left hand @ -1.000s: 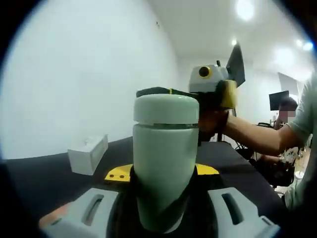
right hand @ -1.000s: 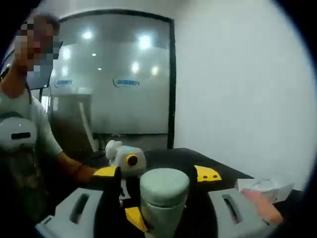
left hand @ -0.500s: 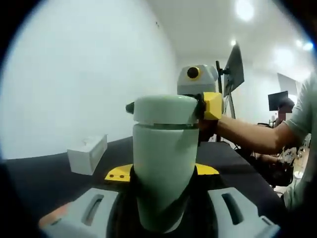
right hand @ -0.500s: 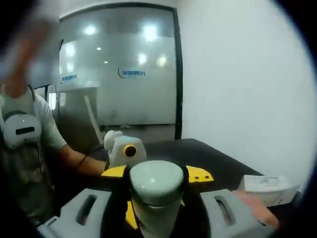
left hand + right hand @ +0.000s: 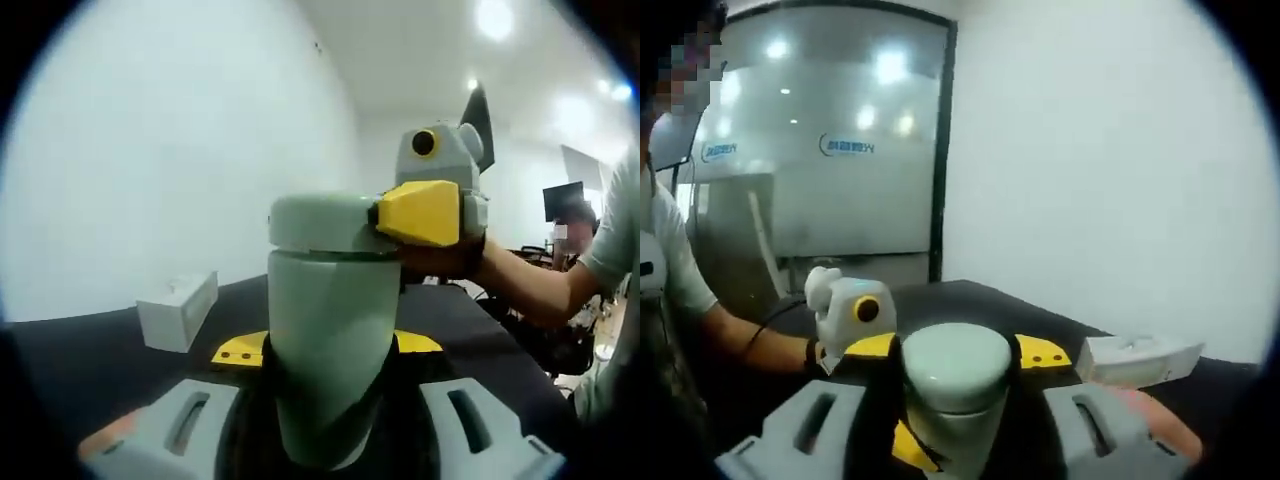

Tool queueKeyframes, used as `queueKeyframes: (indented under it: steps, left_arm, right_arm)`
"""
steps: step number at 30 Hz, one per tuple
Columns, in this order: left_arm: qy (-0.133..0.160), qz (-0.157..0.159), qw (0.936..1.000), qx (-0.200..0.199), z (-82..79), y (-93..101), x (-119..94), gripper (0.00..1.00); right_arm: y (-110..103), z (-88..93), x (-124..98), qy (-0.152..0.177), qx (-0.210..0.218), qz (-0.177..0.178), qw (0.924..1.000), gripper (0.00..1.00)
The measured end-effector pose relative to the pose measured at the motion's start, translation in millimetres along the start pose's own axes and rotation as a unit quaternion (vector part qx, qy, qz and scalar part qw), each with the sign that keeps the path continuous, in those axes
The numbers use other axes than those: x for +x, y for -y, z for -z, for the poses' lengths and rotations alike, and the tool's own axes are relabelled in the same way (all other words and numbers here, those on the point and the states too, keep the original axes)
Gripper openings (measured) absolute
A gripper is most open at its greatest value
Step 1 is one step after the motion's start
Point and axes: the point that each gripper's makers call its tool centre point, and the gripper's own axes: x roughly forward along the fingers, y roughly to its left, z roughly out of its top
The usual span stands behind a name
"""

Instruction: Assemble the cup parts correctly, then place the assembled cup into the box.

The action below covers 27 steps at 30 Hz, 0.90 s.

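A pale green cup body stands upright between the jaws of my left gripper, which is shut on it. The matching lid sits on top of the body. My right gripper is shut on that lid, and its yellow finger presses on the lid's right side. One yellow finger of the left gripper shows low beside the cup in the right gripper view. The white box lies on the black table, at left behind the cup.
The same white box lies at the right on the table in the right gripper view. An orange-pink thing lies near the left jaw. The person's forearm reaches in from the right. A glass partition stands behind.
The right gripper has rolled around the lid while shut on it, so its yellow finger now faces the left gripper view. The cup body and left gripper have stayed still.
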Motion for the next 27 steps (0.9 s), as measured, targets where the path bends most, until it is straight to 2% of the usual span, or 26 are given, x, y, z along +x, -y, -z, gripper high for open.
queueKeyframes:
  steps: [5, 8, 11, 13, 15, 18, 20, 21, 22, 23, 24, 25, 27]
  left_arm:
    - [0.000, -0.002, 1.0000, -0.002, 0.0, -1.0, 0, 0.40]
    - [-0.001, -0.005, 1.0000, 0.001, 0.1, -1.0, 1, 0.40]
    - [-0.001, -0.007, 1.0000, -0.001, 0.0, -1.4, 0, 0.40]
    - [-0.002, -0.010, 1.0000, -0.001, 0.0, -1.9, 1, 0.40]
    - [-0.003, -0.009, 1.0000, -0.002, 0.0, -2.6, -1, 0.40]
    - [0.001, -0.009, 0.9999, -0.005, 0.1, -4.3, -1, 0.40]
    - [0.001, -0.009, 0.9999, -0.007, -0.2, -6.4, -1, 0.40]
    - [0.002, -0.006, 1.0000, -0.007, -0.2, -5.5, -1, 0.40]
    - [0.003, -0.006, 1.0000, -0.006, -0.2, -4.8, 0, 0.40]
    - [0.002, -0.006, 1.0000, -0.004, -0.1, -4.0, 0, 0.40]
    - [0.001, -0.005, 1.0000, -0.002, -0.1, -3.7, 0, 0.40]
    - [0.001, -0.005, 1.0000, -0.002, -0.2, -3.7, 0, 0.40]
    - [0.002, -0.005, 1.0000, -0.002, -0.2, -3.7, 0, 0.40]
  right_arm:
    - [7, 0.2, -1, -0.008, 0.004, 0.088, 0.9960, 0.41]
    - [17, -0.1, -5, -0.007, 0.016, 0.166, 0.9859, 0.41]
    - [21, -1.1, -5, 0.000, 0.016, 0.206, 0.9784, 0.41]
    - [22, -1.4, -6, -0.001, 0.008, 0.240, 0.9708, 0.41]
    - [19, -2.1, -3, 0.011, 0.004, 0.246, 0.9693, 0.41]
    - [22, -4.0, -2, 0.013, 0.004, 0.240, 0.9706, 0.41]
    - [21, -2.4, -1, -0.001, -0.010, 0.214, 0.9768, 0.42]
    - [20, -4.6, 0, 0.005, -0.008, 0.197, 0.9804, 0.45]
    - [15, -7.4, 1, 0.012, -0.002, 0.170, 0.9855, 0.53]
    - [13, -4.2, 0, -0.006, 0.009, 0.135, 0.9907, 0.62]
    - [10, -7.4, -2, -0.004, 0.007, 0.107, 0.9942, 0.63]
    - [19, -12.4, -8, 0.005, 0.021, 0.115, 0.9931, 0.62]
    - [7, -18.8, -10, 0.006, -0.028, 0.027, 0.9992, 0.57]
